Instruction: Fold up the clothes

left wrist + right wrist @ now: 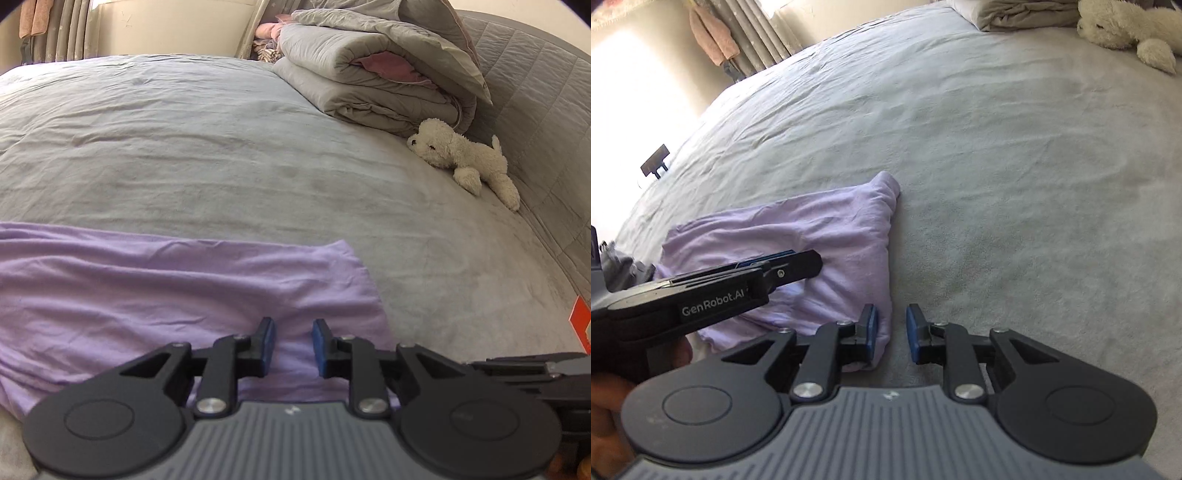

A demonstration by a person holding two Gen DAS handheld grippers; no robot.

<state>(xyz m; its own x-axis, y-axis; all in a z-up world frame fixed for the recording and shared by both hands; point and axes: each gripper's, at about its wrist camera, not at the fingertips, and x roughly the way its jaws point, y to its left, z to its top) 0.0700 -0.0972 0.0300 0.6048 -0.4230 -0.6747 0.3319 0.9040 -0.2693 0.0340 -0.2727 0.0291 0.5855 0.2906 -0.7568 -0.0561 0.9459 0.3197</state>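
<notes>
From our left wrist view, our left gripper (pixel 293 347) hangs with its blue pads parted and nothing between them, just over the near edge of the lilac garment (pixel 177 295). The garment lies as a soft, creased, roughly rectangular slab on the grey bed (pixel 221 155). We judge the thin jersey could bunch or slip if we pinch only its top layer. A folded quilt (pixel 373 74) and a fluffy white plush dog (pixel 461 155) sit well apart.

From our right wrist view, our right gripper (pixel 891 330) is likewise spread and empty, its left pad over the garment's near right corner, its right pad over bare sheet. The garment looks doubled over, with a rolled far corner; whether it is fully folded we cannot tell. The left gripper crosses above it, and we risk knocking the two together.
</notes>
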